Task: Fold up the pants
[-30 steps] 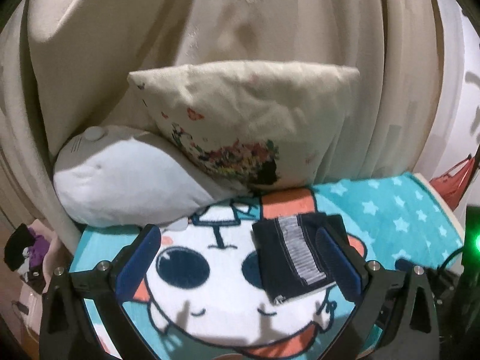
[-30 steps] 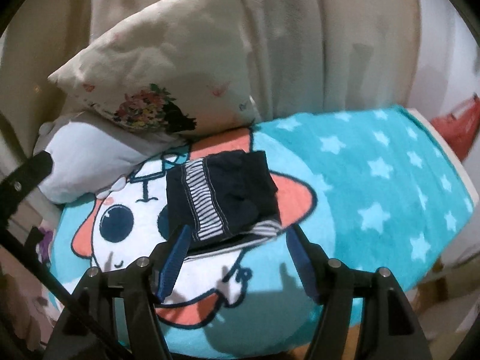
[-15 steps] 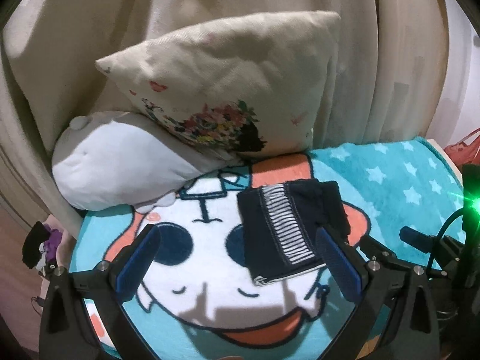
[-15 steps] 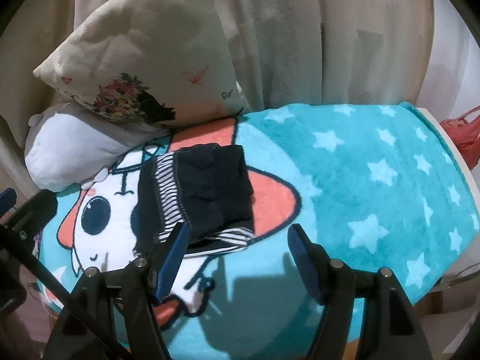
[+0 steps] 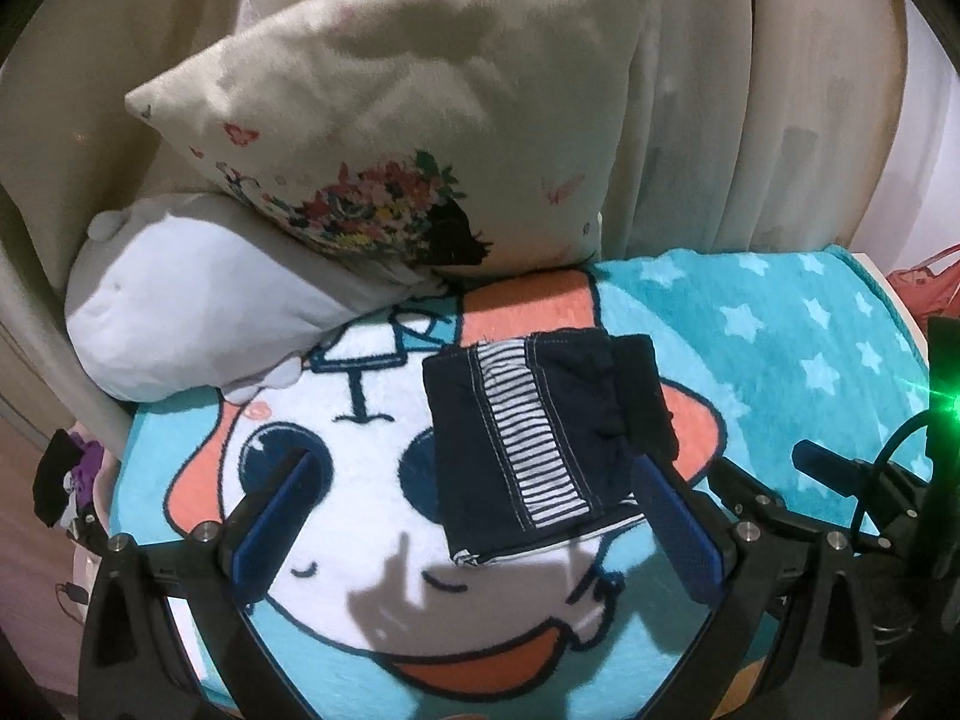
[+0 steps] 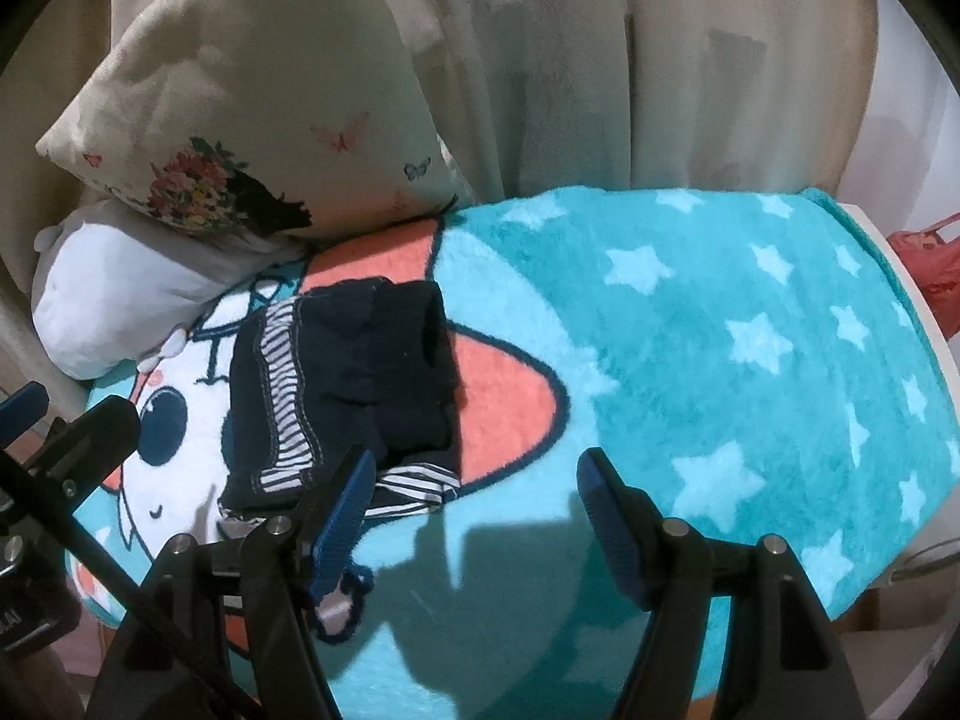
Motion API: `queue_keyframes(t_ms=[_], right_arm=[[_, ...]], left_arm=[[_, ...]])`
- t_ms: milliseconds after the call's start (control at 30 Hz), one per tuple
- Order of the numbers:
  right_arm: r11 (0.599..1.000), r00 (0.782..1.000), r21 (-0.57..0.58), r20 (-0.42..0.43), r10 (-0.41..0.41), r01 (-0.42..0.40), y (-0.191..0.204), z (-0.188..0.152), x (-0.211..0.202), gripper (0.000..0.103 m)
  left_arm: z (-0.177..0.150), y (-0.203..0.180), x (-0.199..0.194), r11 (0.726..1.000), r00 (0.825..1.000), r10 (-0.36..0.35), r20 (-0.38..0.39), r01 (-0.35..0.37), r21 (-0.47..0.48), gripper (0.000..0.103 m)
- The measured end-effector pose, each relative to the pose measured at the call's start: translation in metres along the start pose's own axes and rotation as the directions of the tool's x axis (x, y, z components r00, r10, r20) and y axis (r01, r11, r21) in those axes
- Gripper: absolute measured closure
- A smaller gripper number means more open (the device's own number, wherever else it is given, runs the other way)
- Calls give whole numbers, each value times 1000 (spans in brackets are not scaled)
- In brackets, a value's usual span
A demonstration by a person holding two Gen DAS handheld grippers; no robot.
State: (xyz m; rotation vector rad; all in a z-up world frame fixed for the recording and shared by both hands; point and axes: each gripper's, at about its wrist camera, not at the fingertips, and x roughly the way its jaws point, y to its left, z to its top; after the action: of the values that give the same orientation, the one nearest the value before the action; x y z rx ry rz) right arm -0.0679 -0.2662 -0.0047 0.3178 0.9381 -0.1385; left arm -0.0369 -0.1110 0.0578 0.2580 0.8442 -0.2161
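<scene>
The pants (image 5: 540,438) are dark navy with a white-striped side band. They lie folded into a small rectangle on the teal cartoon blanket (image 5: 780,372). They also show in the right wrist view (image 6: 342,390). My left gripper (image 5: 474,510) is open and empty, held just above and in front of the pants, with its right finger (image 5: 672,528) near their right edge. My right gripper (image 6: 474,510) is open and empty, over the blanket (image 6: 720,330) to the right of the pants.
A cream floral pillow (image 5: 420,138) and a white plush pillow (image 5: 192,312) lean against beige curtains (image 5: 750,90) behind the pants. A red bag (image 6: 930,264) sits beyond the blanket's right edge. The right gripper's body (image 5: 870,492) shows at the left view's right side.
Both grippers have pulled back from the folded pants and stayed open. The pants lie still in the same folded shape.
</scene>
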Motion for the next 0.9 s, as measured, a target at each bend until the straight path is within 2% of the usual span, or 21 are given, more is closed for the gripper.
queue_keyframes(t_ms=[367,900], right_arm=[[1000,999,-25,-48,3,-5,2,1,16,28],[998,997,-55,-76,11,-15,5,3,25,27]], left_arm=[[-4,1,18,999,997,-14,-73,11,-33,0],[-4,1,31,998,992,-27,-120,20,-62,0]])
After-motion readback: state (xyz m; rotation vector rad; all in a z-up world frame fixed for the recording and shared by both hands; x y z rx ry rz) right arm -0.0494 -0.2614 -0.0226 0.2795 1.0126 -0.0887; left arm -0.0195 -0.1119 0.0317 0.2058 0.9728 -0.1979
